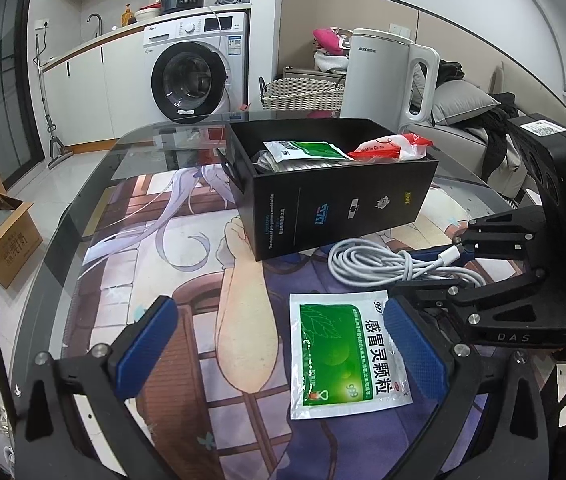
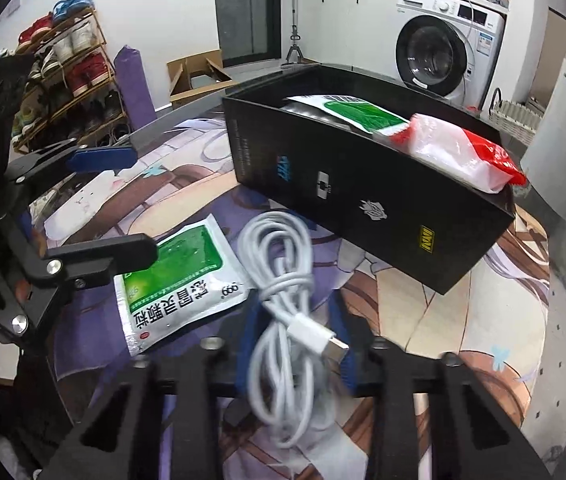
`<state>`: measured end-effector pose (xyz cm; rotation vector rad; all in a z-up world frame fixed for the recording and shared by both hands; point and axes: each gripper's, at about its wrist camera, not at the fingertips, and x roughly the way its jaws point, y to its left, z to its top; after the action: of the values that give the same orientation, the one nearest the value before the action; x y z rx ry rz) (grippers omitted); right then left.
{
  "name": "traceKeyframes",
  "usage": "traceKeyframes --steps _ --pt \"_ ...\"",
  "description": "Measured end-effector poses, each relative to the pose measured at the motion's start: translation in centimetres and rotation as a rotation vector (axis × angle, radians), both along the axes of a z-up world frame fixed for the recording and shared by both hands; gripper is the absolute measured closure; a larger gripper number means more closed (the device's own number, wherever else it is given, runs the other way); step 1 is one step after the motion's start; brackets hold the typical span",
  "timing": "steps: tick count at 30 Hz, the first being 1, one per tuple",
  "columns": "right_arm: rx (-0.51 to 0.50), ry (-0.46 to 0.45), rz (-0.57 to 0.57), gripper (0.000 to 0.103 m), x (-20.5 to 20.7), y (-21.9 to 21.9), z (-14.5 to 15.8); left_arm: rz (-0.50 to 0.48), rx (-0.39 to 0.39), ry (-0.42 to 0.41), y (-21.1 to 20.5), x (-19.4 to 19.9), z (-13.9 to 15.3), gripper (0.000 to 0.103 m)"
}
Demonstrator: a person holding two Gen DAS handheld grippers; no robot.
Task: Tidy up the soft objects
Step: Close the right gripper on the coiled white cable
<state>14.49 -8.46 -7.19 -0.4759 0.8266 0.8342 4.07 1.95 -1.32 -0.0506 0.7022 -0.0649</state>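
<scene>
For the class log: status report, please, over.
Left gripper open over green sachet. Right gripper shut on white cable. Black box ahead, nothing blocking.

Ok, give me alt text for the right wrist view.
The right gripper has its jaws closed around a coiled white USB cable on a printed table mat. A green medicine sachet lies left of it, under the open left gripper, and behind stands an open black box holding another sachet and a red-and-white packet.

Home, washing machine (image 1: 193, 76), shoe rack (image 2: 67, 76), sofa (image 1: 455, 136)
</scene>
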Motion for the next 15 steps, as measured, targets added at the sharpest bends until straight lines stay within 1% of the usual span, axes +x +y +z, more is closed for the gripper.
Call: traceKeyframes --steps 1,5,12,15 --pt "0.008 -0.002 -0.01 0.076 0.0 -0.1 0.0 0.0 0.001 0.0 0.0 0.0 0.0 0.0" --pt "0.031 0.0 -0.061 0.076 -0.3 -1.2 0.1 -0.006 0.008 0.001 -0.3 -0.1 0.0 0.0" --pt "0.135 -0.002 -0.137 0.076 -1.8 -4.5 1.7 -0.042 0.074 0.033 -2.0 0.0 -0.2 0.0" --pt "0.174 0.001 -0.172 0.076 -2.2 -5.9 1.9 -0.053 0.063 0.065 -2.5 0.2 -0.5 0.0"
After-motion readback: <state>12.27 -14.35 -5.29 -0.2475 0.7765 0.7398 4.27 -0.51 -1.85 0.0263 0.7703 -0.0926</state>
